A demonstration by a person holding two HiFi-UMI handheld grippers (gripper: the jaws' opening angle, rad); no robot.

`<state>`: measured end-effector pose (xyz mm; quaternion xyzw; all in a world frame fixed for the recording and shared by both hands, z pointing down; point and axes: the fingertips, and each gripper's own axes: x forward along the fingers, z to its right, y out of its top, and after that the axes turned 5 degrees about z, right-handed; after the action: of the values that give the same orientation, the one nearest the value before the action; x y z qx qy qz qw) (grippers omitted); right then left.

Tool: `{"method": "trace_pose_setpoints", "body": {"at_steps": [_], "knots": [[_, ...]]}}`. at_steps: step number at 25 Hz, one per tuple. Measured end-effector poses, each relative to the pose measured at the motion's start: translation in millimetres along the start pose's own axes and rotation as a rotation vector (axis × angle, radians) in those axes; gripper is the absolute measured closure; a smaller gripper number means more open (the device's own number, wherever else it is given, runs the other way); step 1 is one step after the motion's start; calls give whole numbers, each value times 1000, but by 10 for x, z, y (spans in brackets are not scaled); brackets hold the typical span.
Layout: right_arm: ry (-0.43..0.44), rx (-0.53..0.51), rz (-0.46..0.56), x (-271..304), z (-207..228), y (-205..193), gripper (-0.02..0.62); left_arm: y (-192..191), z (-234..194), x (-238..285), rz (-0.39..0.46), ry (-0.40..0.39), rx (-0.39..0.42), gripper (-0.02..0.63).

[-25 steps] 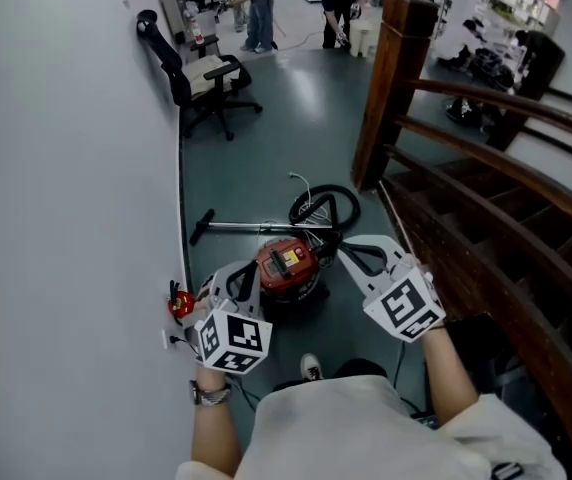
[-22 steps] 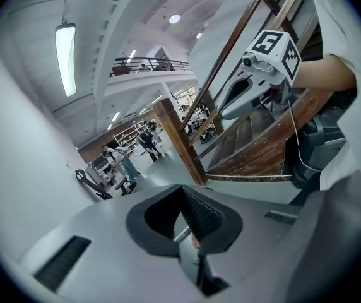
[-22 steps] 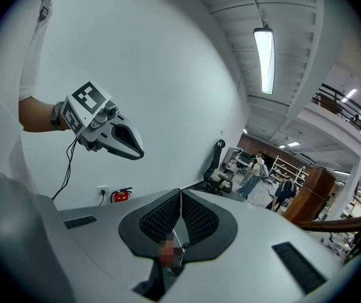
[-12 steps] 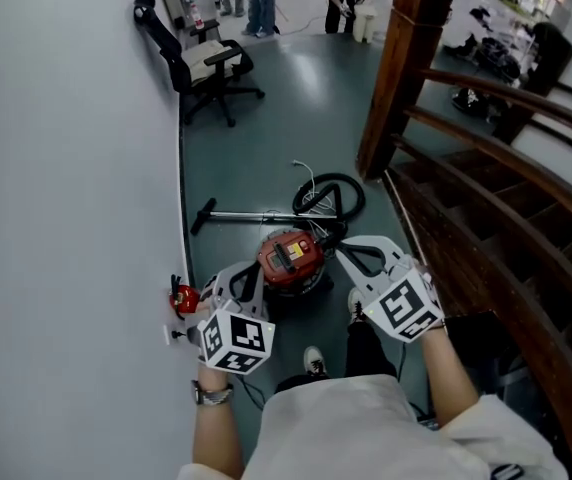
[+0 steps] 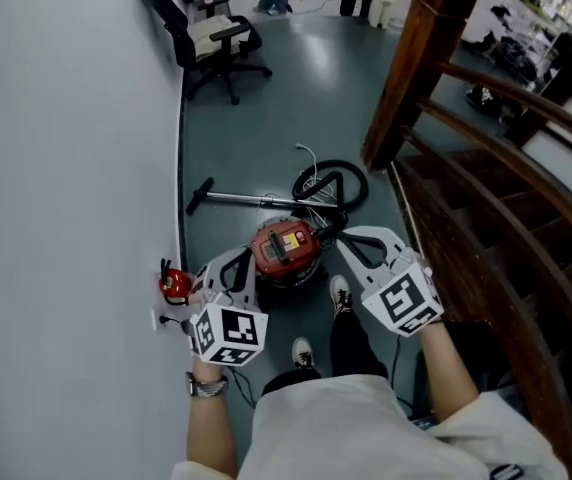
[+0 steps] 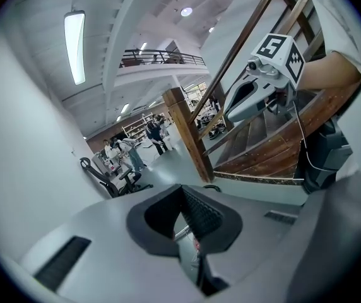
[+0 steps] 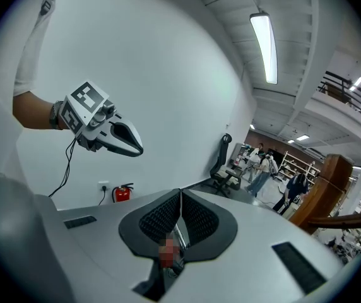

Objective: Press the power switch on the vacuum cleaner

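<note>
While the red vacuum cleaner (image 5: 284, 251) sits on the floor (image 5: 296, 98) just ahead of your feet, w/ black hose (image 5: 331, 186) coiled behind it, your left tool (image 5: 234, 263) and right tool (image 5: 348, 238) flank it on either side; contact can't be told. Both tools have jaws pressed together, nothing btwn them. A fire extinguisher (image 5: 174, 284) stands by the wall (image 5: 66, 168) at left, an office chair (image 5: 211, 38) well beyond.
</note>
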<state>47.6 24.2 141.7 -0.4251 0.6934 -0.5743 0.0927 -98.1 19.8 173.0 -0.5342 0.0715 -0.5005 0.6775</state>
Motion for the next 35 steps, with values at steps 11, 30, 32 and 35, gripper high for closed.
{"method": "trace_pose_setpoints", "body": {"at_steps": [11, 30, 32, 35], "knots": [[81, 23, 11, 402, 141, -292, 566, -133, 52, 468, -34, 15, -77, 606], [131, 62, 5, 1073, 38, -1019, 566, -627, 237, 1034, -72, 0, -139, 606], [137, 69, -8, 1155, 24, -1117, 566, -706, 248, 1087, -79, 0, -145, 606], [147, 78, -30, 1271, 3, -1264, 566, -836, 252, 1161, -91, 2, -159, 606]]}}
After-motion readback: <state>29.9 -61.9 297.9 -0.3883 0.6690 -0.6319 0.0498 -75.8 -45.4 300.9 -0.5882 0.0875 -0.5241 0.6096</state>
